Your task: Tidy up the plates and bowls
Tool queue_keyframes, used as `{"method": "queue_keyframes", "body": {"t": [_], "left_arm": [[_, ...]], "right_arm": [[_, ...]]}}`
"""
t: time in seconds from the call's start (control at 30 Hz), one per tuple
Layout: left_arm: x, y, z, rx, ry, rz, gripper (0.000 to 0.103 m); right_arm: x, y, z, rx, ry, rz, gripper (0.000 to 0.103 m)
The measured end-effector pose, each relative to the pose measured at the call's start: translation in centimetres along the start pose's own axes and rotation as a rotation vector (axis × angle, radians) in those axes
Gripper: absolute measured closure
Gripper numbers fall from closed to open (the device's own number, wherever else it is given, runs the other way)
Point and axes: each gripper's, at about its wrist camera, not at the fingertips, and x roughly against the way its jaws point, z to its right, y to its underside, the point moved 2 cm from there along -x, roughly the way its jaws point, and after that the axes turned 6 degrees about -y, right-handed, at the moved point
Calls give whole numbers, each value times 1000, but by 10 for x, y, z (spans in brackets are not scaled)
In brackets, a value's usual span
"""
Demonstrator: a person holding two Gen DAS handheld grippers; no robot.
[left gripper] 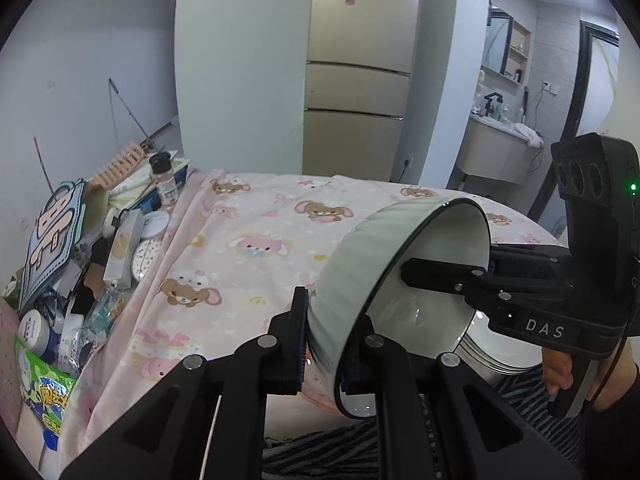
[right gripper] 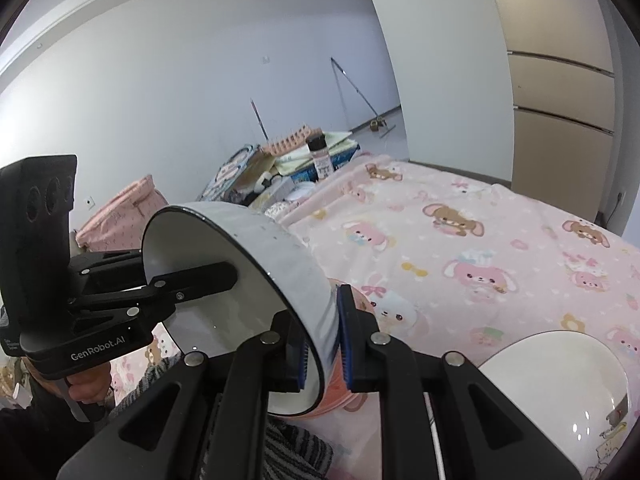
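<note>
Left gripper (left gripper: 322, 340): fingers narrow, pinching the wall of the grey bowl (left gripper: 352, 256), one finger outside, one inside the rim. Right gripper (right gripper: 322, 344): same pinch on the opposite side of the rim, blue pads (right gripper: 345, 340) against the outer wall. Both grips look firm; the bowl hangs in the air between the two grippers, tipped well over on its side, white inside facing the person, above the near edge of the pink cartoon-print bedspread (left gripper: 248, 240).

Beneath and just beyond the bowl in the left view: a stack of plates (left gripper: 492, 354), rims showing. In the right view a white dish (right gripper: 560, 384) lies on the bedspread to the right, apart from the bowl. My guess is the bowl is headed for one of these piles; which, I cannot tell.

Doing it well, as I judge it:
- Level the bowl before lowering; at this tilt it would land on its rim edge and roll.
- Keep both hands moving together; a twist between them could lever the thin wall out of one pinch.
- The bedding is soft, so set the base flat and centred, then let go one side at a time.

Clutter of boxes and jars (left gripper: 120, 248) lies far left, well apart.
</note>
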Motion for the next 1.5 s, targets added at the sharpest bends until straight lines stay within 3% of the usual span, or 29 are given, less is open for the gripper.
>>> {"method": "queue_keyframes", "body": {"t": [0.3, 0.5, 0.7, 1.0, 1.2, 1.4, 1.5], "left_arm": [[-19, 12, -1, -22, -18, -43, 91], [-28, 14, -6, -16, -19, -39, 91], [-31, 20, -8, -27, -52, -2, 91], [-35, 23, -17, 14, -21, 33, 91], [-31, 19, -24, 63, 26, 70, 91], [-31, 16, -22, 54, 27, 87, 91], [-31, 13, -22, 60, 36, 96, 92]], "right_arm": [[-18, 10, 10, -40, -28, -78, 90], [-24, 14, 11, -27, -15, -86, 90], [-31, 20, 5, 81, 95, -73, 92], [-34, 19, 2, 160, 165, -42, 91], [-27, 16, 6, 117, 120, -6, 90], [-18, 11, -5, 184, 126, 54, 90], [-24, 9, -3, 186, 132, 26, 91]]}}
